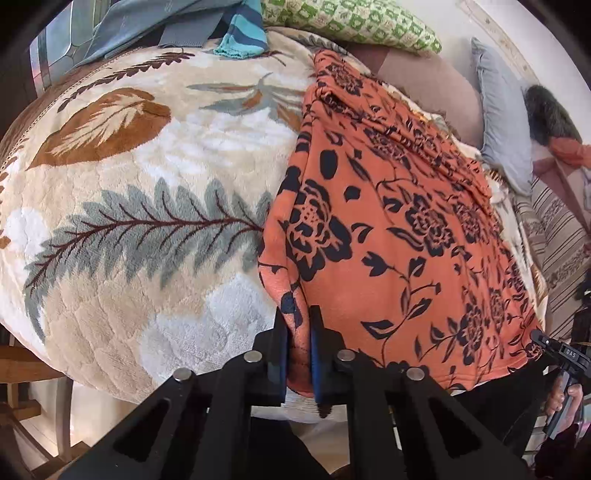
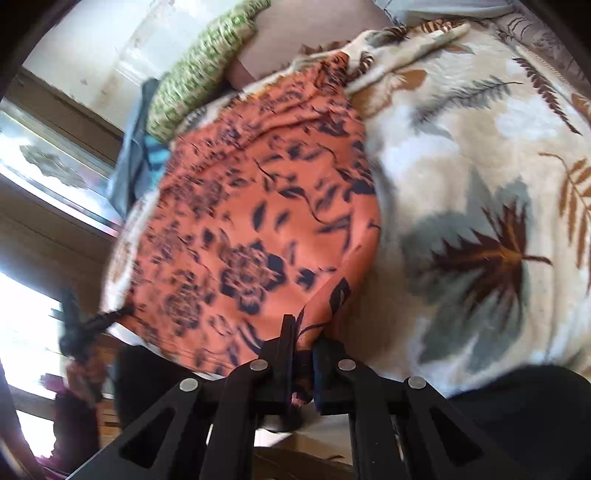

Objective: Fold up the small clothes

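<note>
Both tongs, left (image 1: 299, 332) and right (image 2: 304, 338), clamp the near corners of a soft, limp orange floral garment (image 1: 399, 221) on the bed (image 1: 147, 184).

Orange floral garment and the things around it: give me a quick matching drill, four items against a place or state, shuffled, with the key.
Items:
1. orange floral garment
2. left tongs
3. green patterned pillow
4. leaf-print blanket

Descriptions:
A. at the far end of the bed
B. spread under the garment
C. shut on the garment's near corner
D. lying flat, pinched at both near corners

Pairs: 1-D, 2-C, 3-A, 4-B
</note>
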A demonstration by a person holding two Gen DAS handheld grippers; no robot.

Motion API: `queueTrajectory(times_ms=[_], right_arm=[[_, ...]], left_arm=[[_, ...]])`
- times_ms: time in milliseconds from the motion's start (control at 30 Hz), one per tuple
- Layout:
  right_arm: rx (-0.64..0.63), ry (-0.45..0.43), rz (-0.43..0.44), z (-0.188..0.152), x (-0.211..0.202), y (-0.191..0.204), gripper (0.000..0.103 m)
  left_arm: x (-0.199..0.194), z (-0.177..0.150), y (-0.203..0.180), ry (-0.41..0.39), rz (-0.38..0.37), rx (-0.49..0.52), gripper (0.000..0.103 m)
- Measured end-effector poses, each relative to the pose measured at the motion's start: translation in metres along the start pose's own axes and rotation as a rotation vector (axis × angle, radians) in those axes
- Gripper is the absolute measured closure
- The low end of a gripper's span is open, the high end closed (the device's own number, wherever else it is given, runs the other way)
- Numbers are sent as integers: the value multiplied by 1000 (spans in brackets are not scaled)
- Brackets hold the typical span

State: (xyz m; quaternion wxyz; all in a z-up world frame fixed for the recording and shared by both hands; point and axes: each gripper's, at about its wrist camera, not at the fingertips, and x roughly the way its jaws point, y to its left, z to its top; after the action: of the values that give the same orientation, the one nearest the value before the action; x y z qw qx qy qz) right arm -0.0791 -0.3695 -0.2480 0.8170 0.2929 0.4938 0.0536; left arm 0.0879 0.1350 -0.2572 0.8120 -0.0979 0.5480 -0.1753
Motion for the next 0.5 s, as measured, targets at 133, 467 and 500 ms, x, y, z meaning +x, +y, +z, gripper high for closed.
queueTrajectory(times_ms=[133, 467, 500], right_arm=[[89, -53, 140, 13, -4, -3, 96], [210, -185, 259, 81, -20, -19, 96], [218, -194, 265, 90, -23, -23, 96]], left_arm=[[-18, 7, -2, -41, -81, -16, 94], [-36, 78, -14, -77, -157, -22, 94], [-34, 89, -16, -80, -154, -12, 94]])
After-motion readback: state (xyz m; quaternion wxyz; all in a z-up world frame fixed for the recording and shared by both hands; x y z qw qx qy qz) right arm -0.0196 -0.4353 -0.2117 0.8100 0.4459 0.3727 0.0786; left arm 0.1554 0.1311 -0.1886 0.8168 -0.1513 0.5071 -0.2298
